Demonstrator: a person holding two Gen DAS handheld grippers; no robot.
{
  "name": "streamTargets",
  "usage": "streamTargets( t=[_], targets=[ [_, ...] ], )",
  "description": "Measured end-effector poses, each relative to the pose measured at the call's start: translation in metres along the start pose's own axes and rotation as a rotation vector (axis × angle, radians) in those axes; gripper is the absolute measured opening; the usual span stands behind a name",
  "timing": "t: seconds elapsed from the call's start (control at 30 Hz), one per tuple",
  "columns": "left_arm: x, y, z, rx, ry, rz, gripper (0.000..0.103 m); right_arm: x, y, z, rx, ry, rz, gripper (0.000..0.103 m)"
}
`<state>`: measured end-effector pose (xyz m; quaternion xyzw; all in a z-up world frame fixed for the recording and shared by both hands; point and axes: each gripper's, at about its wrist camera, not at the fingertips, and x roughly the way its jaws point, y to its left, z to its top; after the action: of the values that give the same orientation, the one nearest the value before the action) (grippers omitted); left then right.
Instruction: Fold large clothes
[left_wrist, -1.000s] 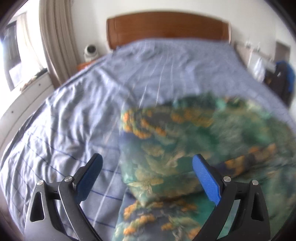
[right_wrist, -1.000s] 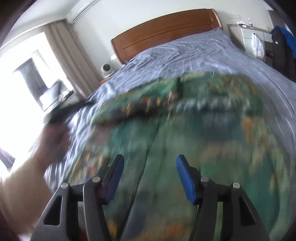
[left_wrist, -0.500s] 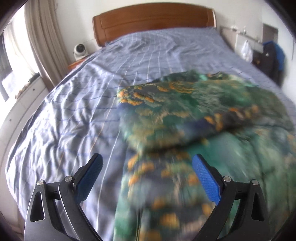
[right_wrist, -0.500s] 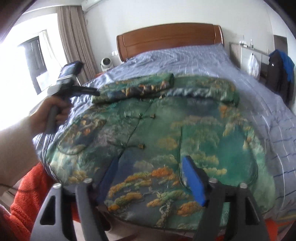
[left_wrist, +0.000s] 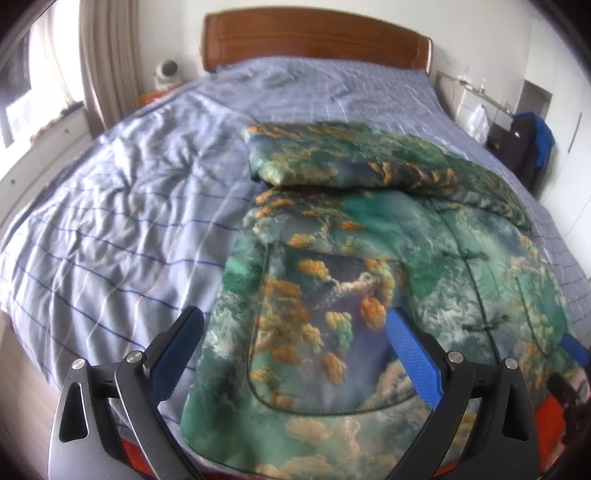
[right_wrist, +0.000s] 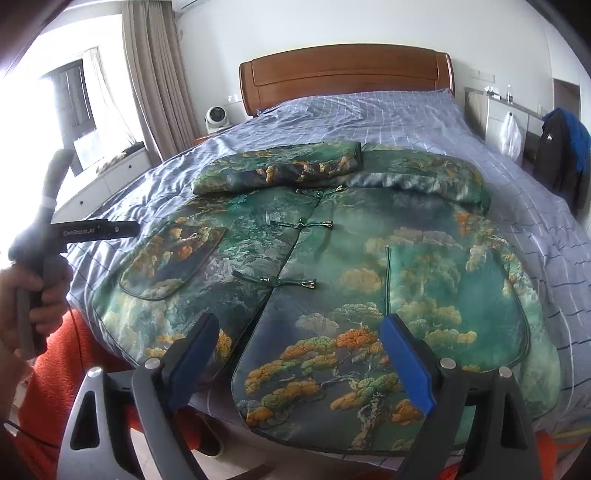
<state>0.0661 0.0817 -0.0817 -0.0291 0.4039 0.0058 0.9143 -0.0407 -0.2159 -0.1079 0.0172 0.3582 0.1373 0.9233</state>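
A green padded jacket (right_wrist: 332, 258) with orange tree print and knot buttons lies front up on the bed, hem at the near edge; it also shows in the left wrist view (left_wrist: 369, 277). Both sleeves are folded across its top: the left sleeve (right_wrist: 277, 168) and the right sleeve (right_wrist: 424, 181). My left gripper (left_wrist: 295, 347) is open and empty above the jacket's left hem pocket. My right gripper (right_wrist: 299, 350) is open and empty above the hem's middle. The left gripper's body (right_wrist: 92, 230) shows in the right wrist view, held by a hand.
The bed has a blue checked cover (left_wrist: 129, 221) and a wooden headboard (right_wrist: 343, 74). A small fan (right_wrist: 216, 118) and curtain (right_wrist: 155, 74) stand at the left. A dark jacket (right_wrist: 565, 155) hangs at the right. Orange fabric (right_wrist: 55, 369) is below the bed's edge.
Both grippers pulled back from the folded sleeves toward the jacket's hem at the near bed edge. The left sleeve now lies flat across the top. Both stayed open.
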Motion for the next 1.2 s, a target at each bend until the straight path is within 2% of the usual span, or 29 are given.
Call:
streamTargets(
  t=[0.1, 0.33, 0.6, 0.83, 1.13, 1.2],
  targets=[
    [-0.004, 0.002, -0.004, -0.009, -0.065, 0.027, 0.099, -0.001, 0.003, -0.002, -0.012, -0.004, -0.03, 0.091],
    [-0.015, 0.002, -0.007, 0.004, -0.11, -0.002, 0.099, -0.002, 0.004, -0.002, -0.034, -0.016, -0.075, 0.094],
    [-0.01, 0.001, -0.017, 0.014, -0.079, 0.004, 0.099, 0.005, 0.006, -0.003, -0.036, 0.01, -0.069, 0.095],
    [-0.006, -0.004, -0.023, 0.044, -0.061, -0.044, 0.099, 0.008, 0.005, -0.005, -0.024, 0.024, -0.07, 0.095],
    [-0.013, -0.002, -0.024, 0.0, -0.061, -0.059, 0.099, 0.01, 0.006, -0.007, -0.022, 0.035, -0.062, 0.095],
    [-0.014, 0.001, -0.021, -0.03, -0.053, -0.087, 0.099, 0.011, 0.007, -0.007, -0.019, 0.038, -0.06, 0.095]
  ],
)
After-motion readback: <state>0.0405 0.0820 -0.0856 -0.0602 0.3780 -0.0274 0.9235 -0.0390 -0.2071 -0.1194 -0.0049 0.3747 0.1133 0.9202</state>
